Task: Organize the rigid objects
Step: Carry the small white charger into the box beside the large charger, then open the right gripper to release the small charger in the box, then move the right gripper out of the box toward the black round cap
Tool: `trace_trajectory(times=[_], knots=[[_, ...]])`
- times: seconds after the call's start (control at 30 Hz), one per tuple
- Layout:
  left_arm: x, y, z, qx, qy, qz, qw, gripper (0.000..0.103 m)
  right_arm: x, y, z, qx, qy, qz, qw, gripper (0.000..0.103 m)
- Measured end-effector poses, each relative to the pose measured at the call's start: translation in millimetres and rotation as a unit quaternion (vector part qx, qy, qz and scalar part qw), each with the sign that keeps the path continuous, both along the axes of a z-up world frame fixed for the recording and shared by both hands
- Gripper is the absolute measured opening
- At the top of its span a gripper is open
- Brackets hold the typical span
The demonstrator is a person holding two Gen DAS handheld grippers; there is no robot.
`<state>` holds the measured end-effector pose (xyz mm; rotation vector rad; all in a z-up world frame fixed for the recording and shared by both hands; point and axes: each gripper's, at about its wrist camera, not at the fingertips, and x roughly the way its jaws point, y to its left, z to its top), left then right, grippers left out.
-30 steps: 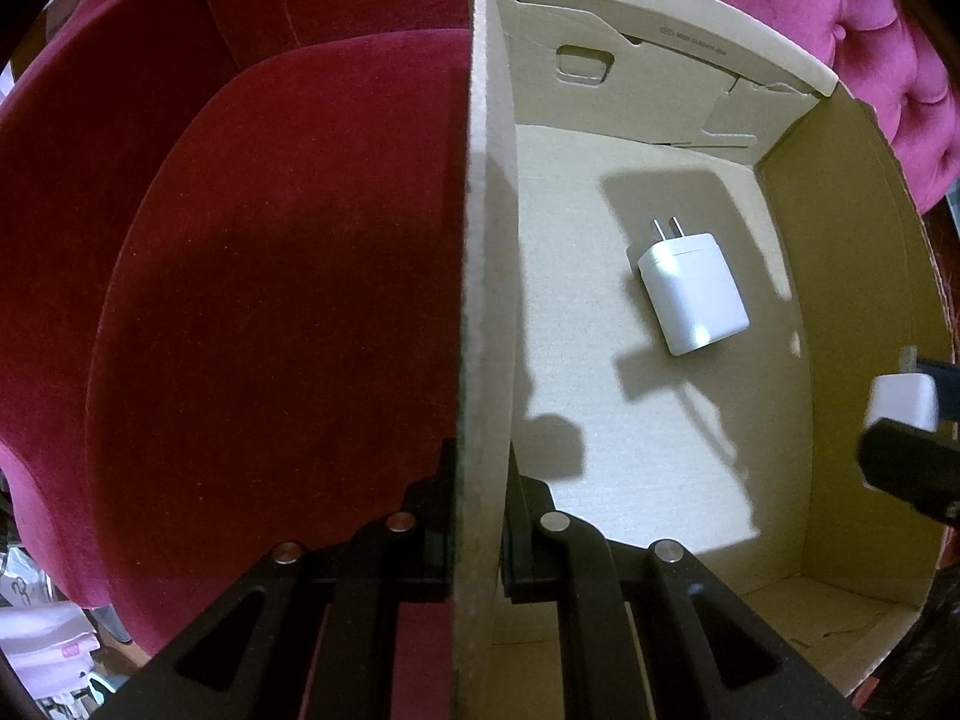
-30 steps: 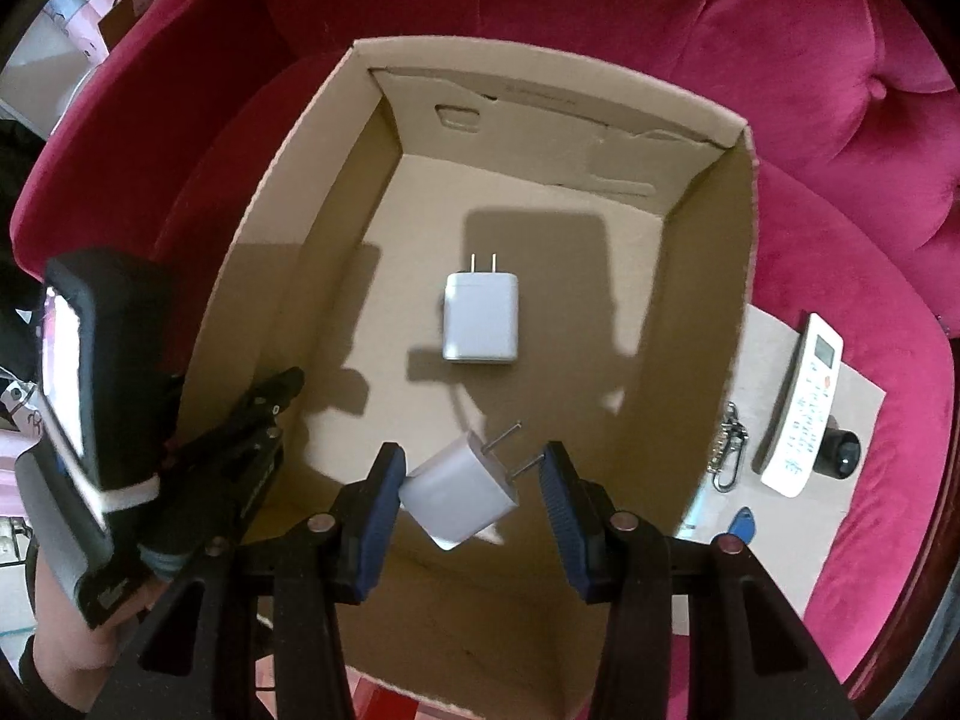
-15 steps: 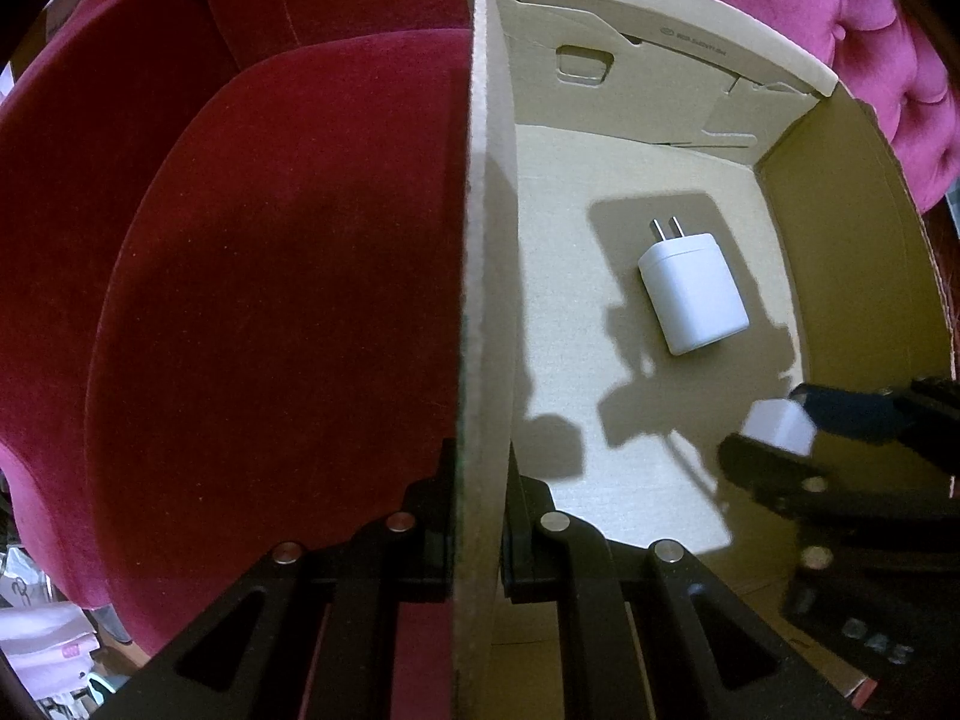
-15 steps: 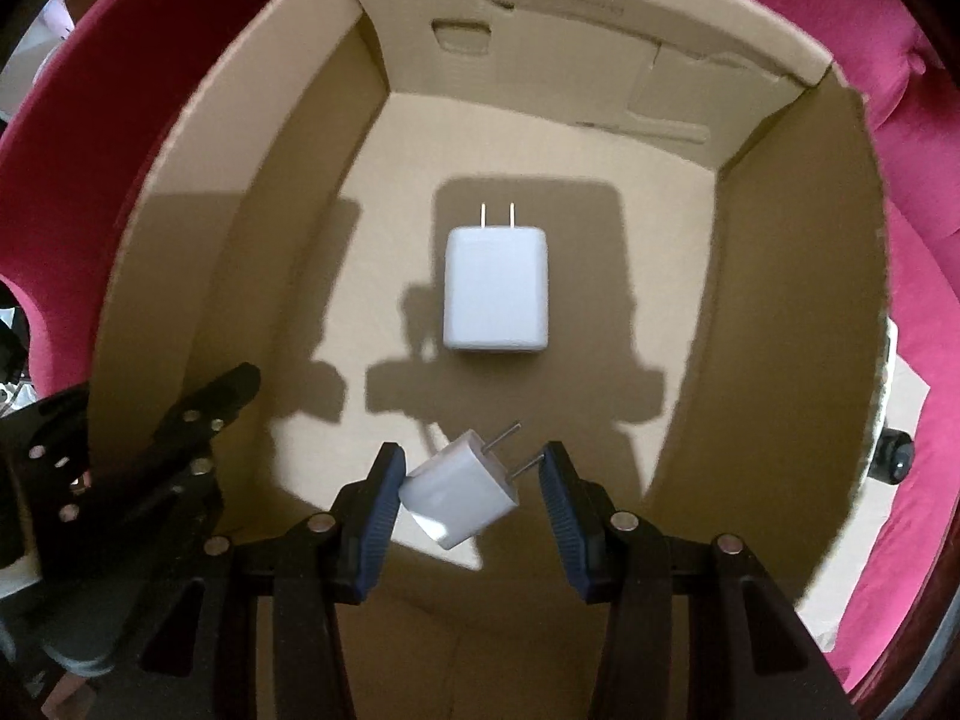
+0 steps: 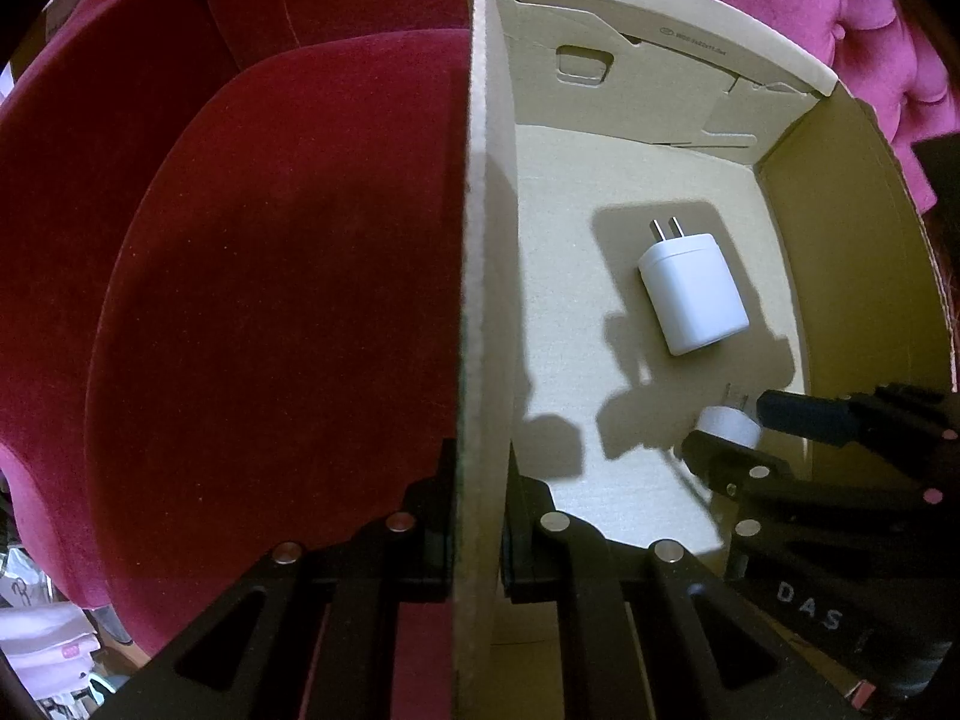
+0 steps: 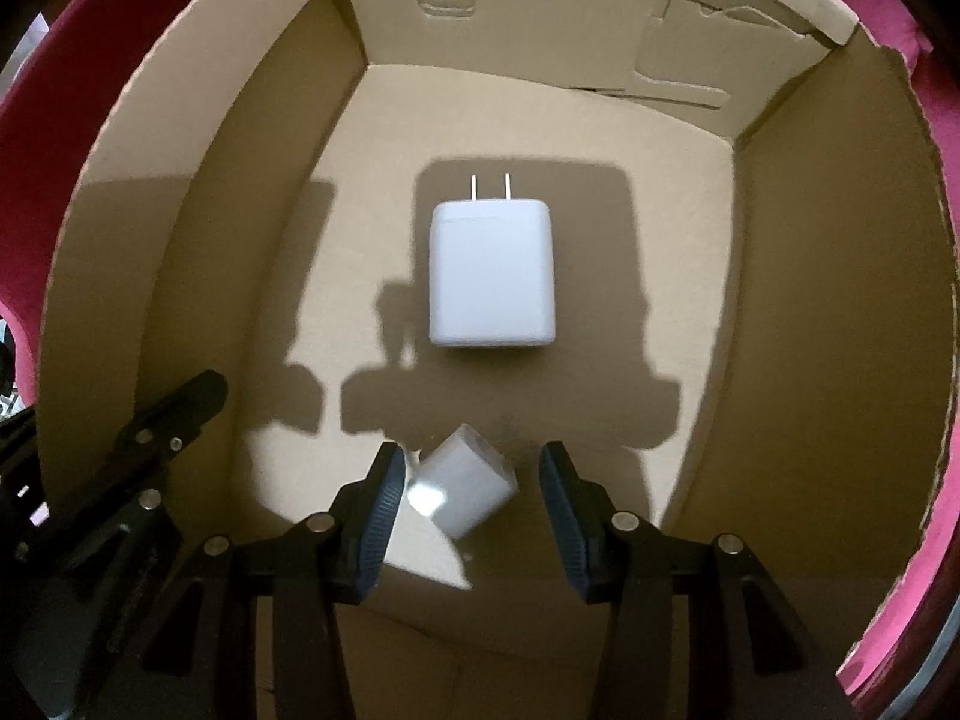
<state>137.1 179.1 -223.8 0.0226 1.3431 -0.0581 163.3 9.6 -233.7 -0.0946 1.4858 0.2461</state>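
We note a red velvet seat cushion [image 5: 270, 300] carrying an open cardboard box [image 5: 480, 240], which rests directly on it. Tufted pink upholstery [image 5: 840, 18] rises behind. On the box floor: a large white charger [image 6: 491, 273] lying flat, prongs toward the far wall.

Left gripper [image 5: 477, 531] clamped on the upright left wall of the cardboard box [image 5: 480, 300], one finger on each side, right gripper [image 6: 468, 504] reaching low inside the box, jaws spread apart, small white charger [image 6: 462, 489] loose between its fingers
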Motion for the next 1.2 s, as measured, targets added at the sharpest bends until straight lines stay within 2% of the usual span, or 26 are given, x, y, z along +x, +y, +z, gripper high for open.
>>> trace_trajectory(times=[0.53,0.83,1.1,1.2], knots=[[-0.1,1.4,-0.6,-0.001,0.0,0.002,1.0,0.011,-9.7,-5.6,26.8,-0.002,-0.02,0.0,1.0,0.051],[-0.1,1.6,-0.6,0.0,0.0,0.001,1.0,0.011,-20.0,-10.0,58.7,0.005,-0.047,-0.006,0.999,0.051],[-0.7,-1.5,-0.8,0.002,0.0,0.001,1.0,0.01,-19.8,-6.9,69.3,-0.002,-0.056,-0.007,0.998,0.051],[-0.8,-1.5,-1.2,0.002,0.0,0.001,1.0,0.01,-17.7,-12.1,82.3,-0.001,-0.06,-0.01,0.998,0.051]])
